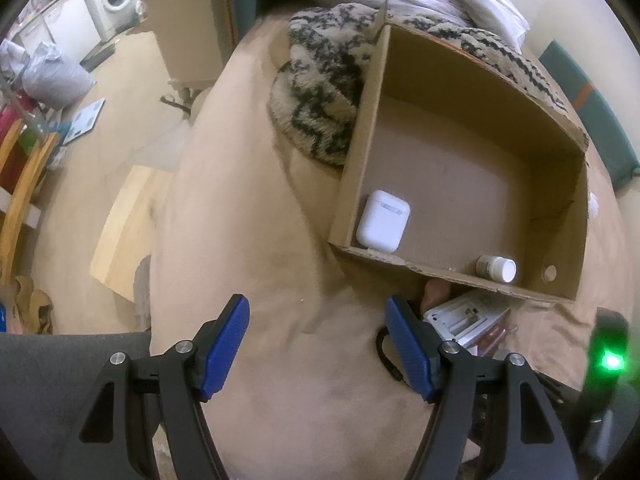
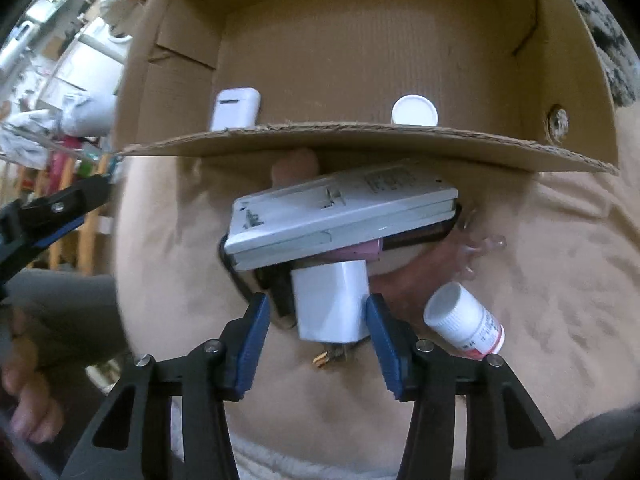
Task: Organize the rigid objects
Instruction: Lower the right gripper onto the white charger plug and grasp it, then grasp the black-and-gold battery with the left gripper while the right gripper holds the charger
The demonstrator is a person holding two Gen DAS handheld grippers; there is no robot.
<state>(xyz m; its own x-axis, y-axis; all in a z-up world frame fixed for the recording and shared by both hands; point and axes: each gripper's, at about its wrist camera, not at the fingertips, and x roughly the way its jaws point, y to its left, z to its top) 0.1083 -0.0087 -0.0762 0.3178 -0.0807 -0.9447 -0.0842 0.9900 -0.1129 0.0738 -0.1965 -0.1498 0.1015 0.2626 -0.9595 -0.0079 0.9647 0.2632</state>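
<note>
**Inspector:** Start nearest. What do the right tongs [image 2: 314, 322] hold?

**Assistant:** A white square plastic plug adapter [image 2: 332, 304] sits between the two blue pads, brass prongs pointing back toward the handle. The pads bracket its two flat sides, a sensible hold for a blocky thing. Whether they press it or stand just off it, I cannot tell; it lies on the beige cloth-covered bed [image 2: 540, 280].

**Inspector:** And beside it?

**Assistant:** Just right, a small white-capped pill bottle with a pink label [image 2: 464, 322] lies on its side. Just beyond the adapter, a flat white rectangular device [image 2: 344, 216] rests on top of pink and dark items; I cannot make those out. These loose pieces lie outside the container, so I judge them still unsorted.

**Inspector:** The left tongs [image 1: 318, 346]?

**Assistant:** Spread wide, nothing between them, hovering over bare cloth near the corner of the pile.

**Inspector:** Further out?

**Assistant:** An open brown cardboard box [image 1: 480, 120] rests on the bed with its near wall low and torn, which eases dropping things in. Inside, a white rounded earbud case [image 1: 383, 220] lies in the left corner and a small white-lidded jar [image 1: 496, 267] against the near wall, well apart. I judge the sorting partly done.

**Inspector:** Behind the box?

**Assistant:** A black-and-cream patterned fluffy cushion [image 1: 320, 100].
</note>
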